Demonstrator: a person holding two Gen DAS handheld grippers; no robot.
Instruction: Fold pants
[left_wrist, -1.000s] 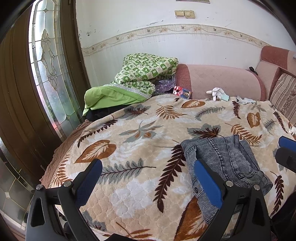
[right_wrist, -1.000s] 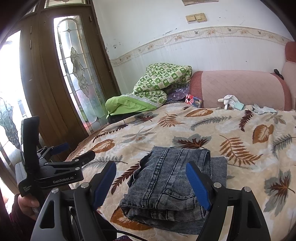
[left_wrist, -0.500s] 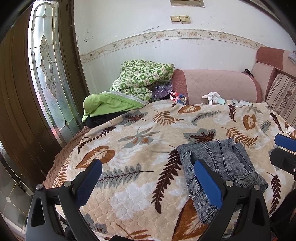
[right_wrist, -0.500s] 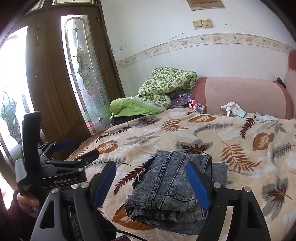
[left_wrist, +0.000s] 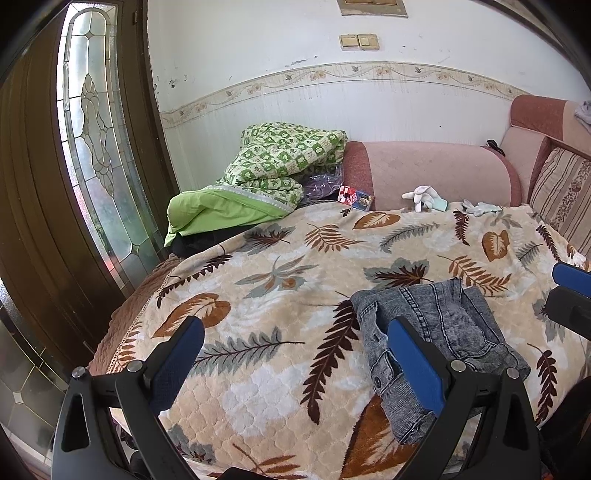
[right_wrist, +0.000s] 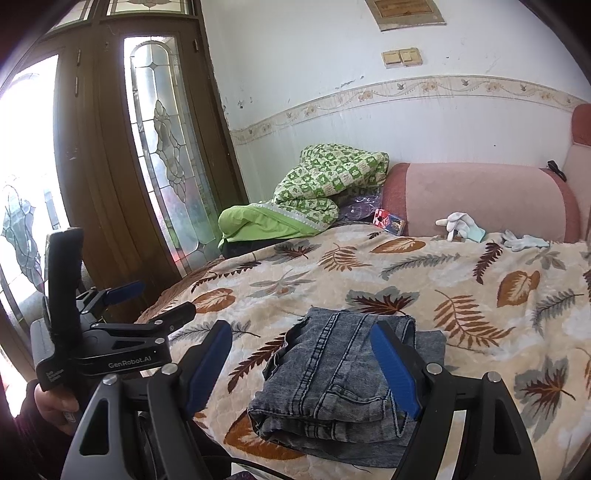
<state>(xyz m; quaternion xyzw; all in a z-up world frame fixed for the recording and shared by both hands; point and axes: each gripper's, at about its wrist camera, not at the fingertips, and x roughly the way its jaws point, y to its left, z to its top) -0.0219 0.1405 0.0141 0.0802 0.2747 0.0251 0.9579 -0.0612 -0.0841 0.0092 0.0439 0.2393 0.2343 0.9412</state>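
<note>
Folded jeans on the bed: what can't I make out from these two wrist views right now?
- Jeans, right wrist view: near right corner is hidden behind the right claw finger.
- Jeans, left wrist view: near edge is covered by the left claw finger.
- Layers underneath: hidden by the top fold.
- Small red box: print too small.

Pants' (right_wrist: 332, 373) near edge behind gripper fingers (right_wrist: 393, 363)
</note>
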